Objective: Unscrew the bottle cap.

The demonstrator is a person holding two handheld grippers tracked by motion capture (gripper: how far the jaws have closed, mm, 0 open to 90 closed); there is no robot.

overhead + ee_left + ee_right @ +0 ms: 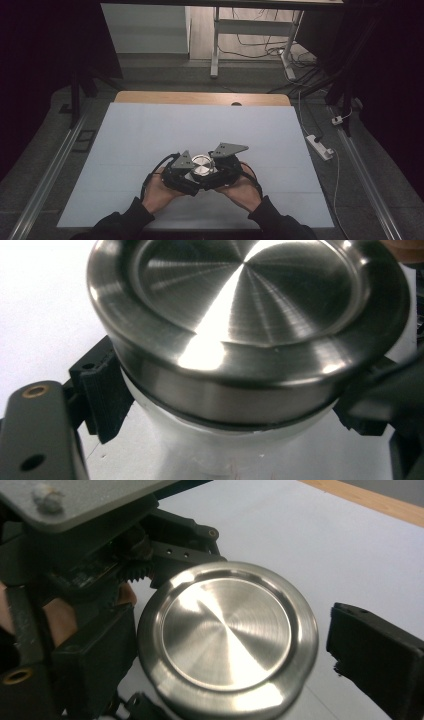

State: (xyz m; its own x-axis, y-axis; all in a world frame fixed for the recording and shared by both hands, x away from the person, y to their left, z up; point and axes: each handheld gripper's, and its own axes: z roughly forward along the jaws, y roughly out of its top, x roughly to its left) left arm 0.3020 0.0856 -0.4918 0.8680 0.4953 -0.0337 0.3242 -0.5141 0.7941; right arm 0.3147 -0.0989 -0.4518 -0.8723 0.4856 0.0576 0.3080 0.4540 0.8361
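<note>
While the white jar (220,440) with its steel lid (202,164) is clamped below the lid by the left gripper (186,172) near the front of the white mat (150,135), the lid should be gripped squarely at its rim. The right gripper (240,645) straddles the lid, with a gap seen at the right jaw, nothing grasped. The left gripper's body crowds one side; otherwise nothing is near.

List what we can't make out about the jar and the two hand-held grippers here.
- Jar body: left gripper view, steel lid covers it; bottom edge cuts it off.
- Right hand-held gripper contact with lid: right gripper view, near jaw hidden behind the lid.
- Left hand-held gripper jaws: high view, too small, dark.
</note>
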